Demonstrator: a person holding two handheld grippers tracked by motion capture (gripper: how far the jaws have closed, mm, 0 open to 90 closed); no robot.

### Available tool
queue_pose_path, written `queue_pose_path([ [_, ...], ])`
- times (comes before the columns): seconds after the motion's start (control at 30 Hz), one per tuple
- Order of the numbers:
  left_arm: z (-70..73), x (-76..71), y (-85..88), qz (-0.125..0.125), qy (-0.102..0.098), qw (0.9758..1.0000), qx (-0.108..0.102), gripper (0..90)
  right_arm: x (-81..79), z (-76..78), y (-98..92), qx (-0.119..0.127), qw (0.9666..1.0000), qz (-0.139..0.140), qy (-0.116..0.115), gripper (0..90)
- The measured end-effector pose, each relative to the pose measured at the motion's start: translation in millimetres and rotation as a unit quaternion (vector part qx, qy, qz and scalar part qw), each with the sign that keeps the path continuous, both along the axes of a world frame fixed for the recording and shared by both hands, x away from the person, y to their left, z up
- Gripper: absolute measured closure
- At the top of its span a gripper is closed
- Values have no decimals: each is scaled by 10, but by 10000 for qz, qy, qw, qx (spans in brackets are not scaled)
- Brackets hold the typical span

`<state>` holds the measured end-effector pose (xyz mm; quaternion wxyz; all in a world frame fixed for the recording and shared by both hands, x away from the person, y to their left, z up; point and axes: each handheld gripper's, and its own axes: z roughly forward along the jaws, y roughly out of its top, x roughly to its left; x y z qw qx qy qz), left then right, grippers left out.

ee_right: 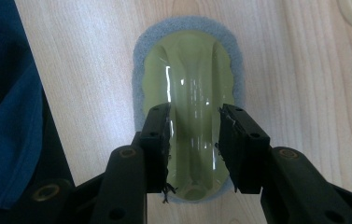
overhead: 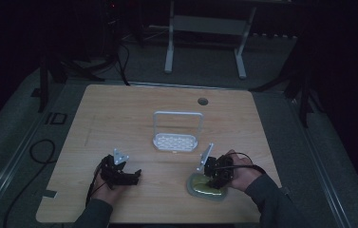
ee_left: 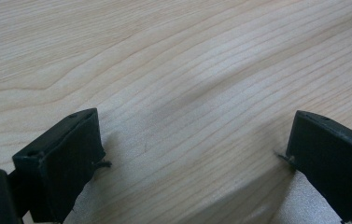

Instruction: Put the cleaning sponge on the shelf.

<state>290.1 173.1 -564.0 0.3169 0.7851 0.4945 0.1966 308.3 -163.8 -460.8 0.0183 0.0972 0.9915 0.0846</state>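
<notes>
Two tools sit near the table's (overhead: 119, 102) front edge, well apart.

You have a pale wooden table (overhead: 119, 114) in front of you, with a round cable hole (overhead: 202, 101) near its far edge. A white rack (overhead: 175, 130) with a hoop handle stands upright at the middle. Beyond the table, a white metal frame (overhead: 205, 33) stands on the grey floor (overhead: 15, 137). A black cable (overhead: 36, 156) loops at the left.
</notes>
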Motion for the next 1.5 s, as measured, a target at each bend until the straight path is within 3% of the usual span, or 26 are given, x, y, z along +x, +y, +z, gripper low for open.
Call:
queue_pose_path([
  [0.2, -2, 0, -1, 3, -9, 10000, -3, 36, 2, -47, 36, -228, 9997, 92, 85, 649],
  [0.93, -1, 0, -1, 4, -9, 10000, -3, 35, 82, -113, 169, -669, 9968, 317, 304, 706],
  [1.5, 0, 0, 0, 2, 0, 10000, 1, 36, 58, 2, 231, -499, 9974, 513, -27, 713],
])
